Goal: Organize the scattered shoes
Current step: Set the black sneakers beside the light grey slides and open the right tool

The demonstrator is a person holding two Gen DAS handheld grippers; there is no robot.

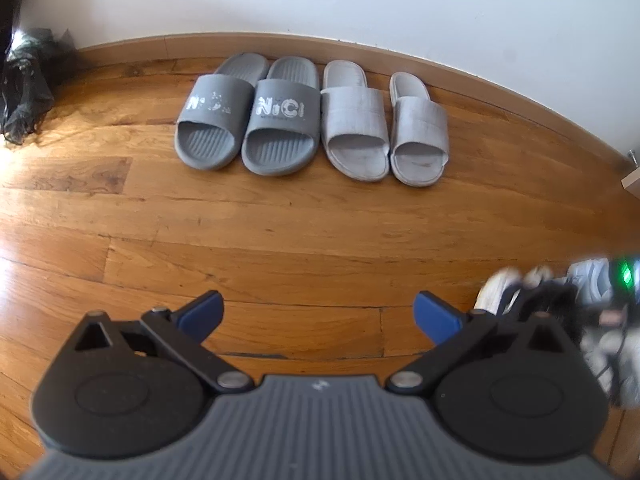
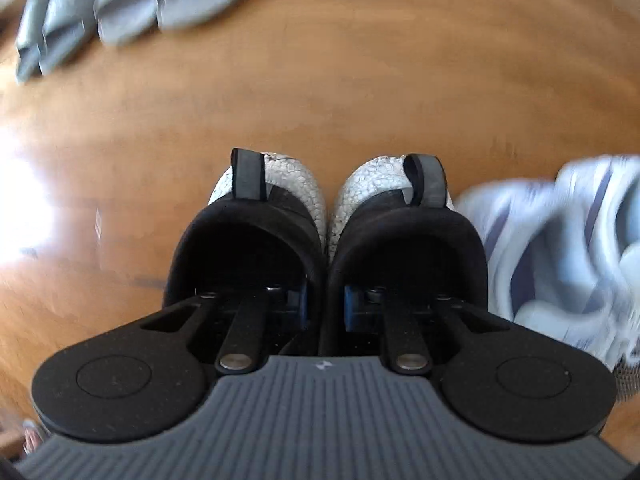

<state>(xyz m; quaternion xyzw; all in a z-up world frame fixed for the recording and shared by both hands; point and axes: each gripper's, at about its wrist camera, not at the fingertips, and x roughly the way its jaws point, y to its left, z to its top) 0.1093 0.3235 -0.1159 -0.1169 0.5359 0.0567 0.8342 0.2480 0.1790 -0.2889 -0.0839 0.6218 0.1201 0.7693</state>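
Two dark grey slides [image 1: 248,116] and two light grey slides [image 1: 384,124] stand in a row against the baseboard, toes toward me. My left gripper [image 1: 318,316] is open and empty above bare floor in front of them. My right gripper [image 2: 325,306] is shut on a pair of black sneakers [image 2: 326,236] with white soles: one finger sits inside each shoe and pinches the two inner collars together. The slides show blurred at the top left of the right wrist view [image 2: 132,12]. The black sneakers and right gripper appear blurred in the left wrist view [image 1: 532,300].
A white-and-purple sneaker [image 2: 568,256] lies just right of the held pair. A dark crumpled bag [image 1: 28,84] sits at the far left by the wall. A wooden furniture corner [image 1: 632,180] pokes in at the right. The floor [image 1: 280,232] is wood planks.
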